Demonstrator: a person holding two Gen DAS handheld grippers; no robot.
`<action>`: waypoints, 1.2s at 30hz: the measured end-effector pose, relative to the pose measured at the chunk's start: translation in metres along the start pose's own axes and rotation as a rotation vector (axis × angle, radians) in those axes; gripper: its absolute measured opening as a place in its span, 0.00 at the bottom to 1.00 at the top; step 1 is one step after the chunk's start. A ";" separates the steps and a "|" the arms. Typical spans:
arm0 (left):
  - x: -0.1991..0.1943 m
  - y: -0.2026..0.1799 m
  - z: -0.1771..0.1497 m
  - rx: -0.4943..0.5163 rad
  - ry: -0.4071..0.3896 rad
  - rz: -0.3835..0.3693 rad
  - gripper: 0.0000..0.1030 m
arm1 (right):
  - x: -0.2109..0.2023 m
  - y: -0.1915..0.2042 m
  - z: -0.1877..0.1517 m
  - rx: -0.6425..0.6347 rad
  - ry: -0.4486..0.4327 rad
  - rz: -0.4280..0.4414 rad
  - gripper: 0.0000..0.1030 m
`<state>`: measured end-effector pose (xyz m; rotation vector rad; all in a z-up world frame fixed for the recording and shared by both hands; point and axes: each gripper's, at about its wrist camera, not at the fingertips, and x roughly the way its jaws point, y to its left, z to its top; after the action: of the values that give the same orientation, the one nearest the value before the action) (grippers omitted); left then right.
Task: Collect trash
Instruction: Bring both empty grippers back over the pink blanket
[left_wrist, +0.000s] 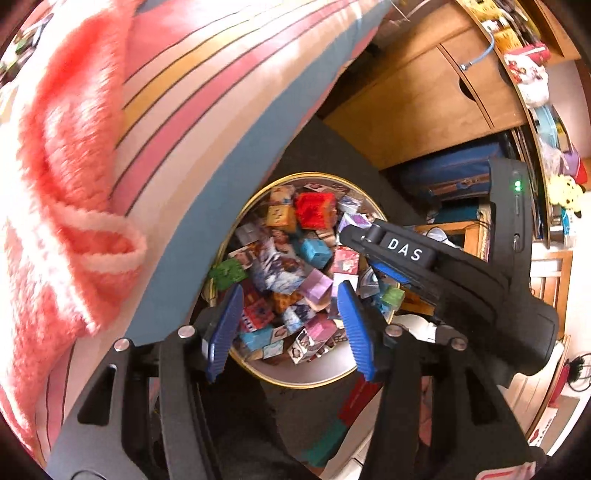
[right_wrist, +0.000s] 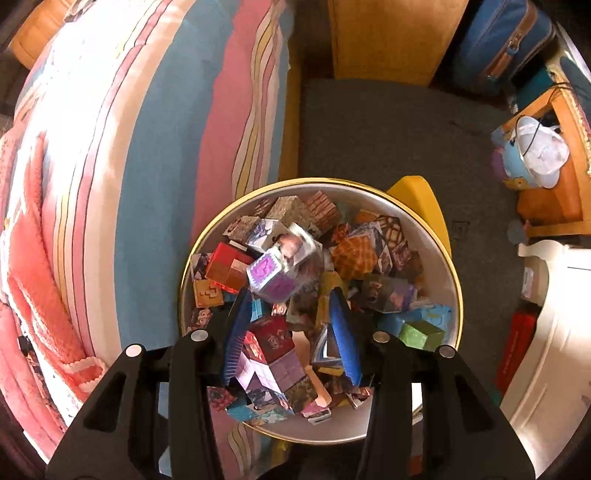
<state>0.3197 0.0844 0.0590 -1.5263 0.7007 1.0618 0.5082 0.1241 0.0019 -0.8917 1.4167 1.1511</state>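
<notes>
Both claws, left (left_wrist: 291, 321) and right (right_wrist: 291, 332), are held open, empty, over a bin (right_wrist: 436, 258) of paper cubes (right_wrist: 271, 275) (on grey carpet (right_wrist: 388, 129) beside a striped bed (right_wrist: 147, 129)). Only the left view shows the right claw (left_wrist: 360, 236) from outside.

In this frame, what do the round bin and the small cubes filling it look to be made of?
The round white bin with a gold rim looks like painted metal or glossy plastic: smooth wall, shiny gold edge. The small printed cubes look like folded paper or thin card: sharp creases, matte printed faces, some dented.
</notes>
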 end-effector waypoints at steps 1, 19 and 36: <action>-0.003 0.002 -0.002 -0.006 -0.005 -0.003 0.50 | -0.002 0.001 -0.002 -0.001 -0.002 -0.008 0.43; -0.149 0.099 -0.019 -0.227 -0.294 0.050 0.51 | -0.083 0.175 -0.053 -0.336 -0.136 0.052 0.47; -0.291 0.366 -0.205 -1.023 -0.617 0.222 0.55 | -0.047 0.476 -0.292 -1.085 0.008 0.214 0.52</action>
<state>-0.0702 -0.2296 0.1613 -1.7823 -0.1801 2.1315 -0.0136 -0.0372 0.1271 -1.4793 0.8257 2.1386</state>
